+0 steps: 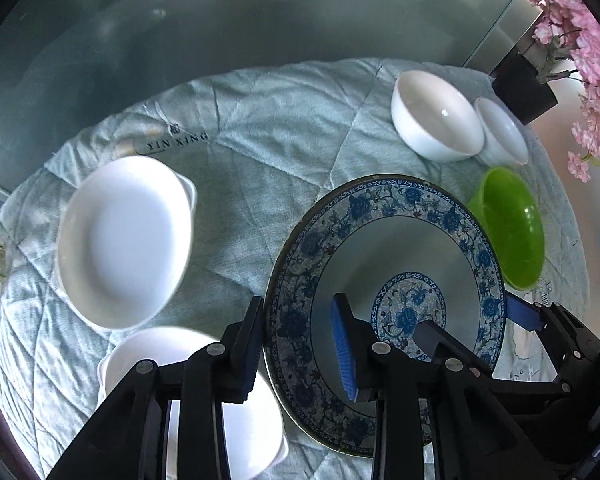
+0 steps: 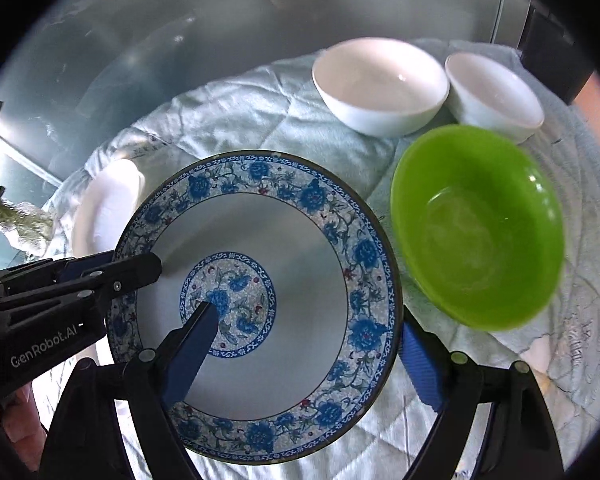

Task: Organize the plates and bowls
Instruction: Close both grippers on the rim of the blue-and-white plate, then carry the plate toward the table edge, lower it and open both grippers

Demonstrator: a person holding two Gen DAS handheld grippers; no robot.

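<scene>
The blue floral plate [image 2: 260, 304] hangs tilted above the quilted cloth [image 1: 260, 152], its far rim just beside the green bowl [image 2: 476, 228]. Two white bowls [image 2: 380, 84] sit touching each other near the cloth's back edge. To the left, a white handled dish [image 1: 124, 240] and another [image 1: 196, 396] below it; bare quilt lies open between them and the bowls. The left gripper [image 1: 300, 348] is clamped on the plate's left rim. The right gripper [image 2: 304, 360] straddles the right rim, jaws wide, pads [image 2: 420, 364] apparently clear of it.
</scene>
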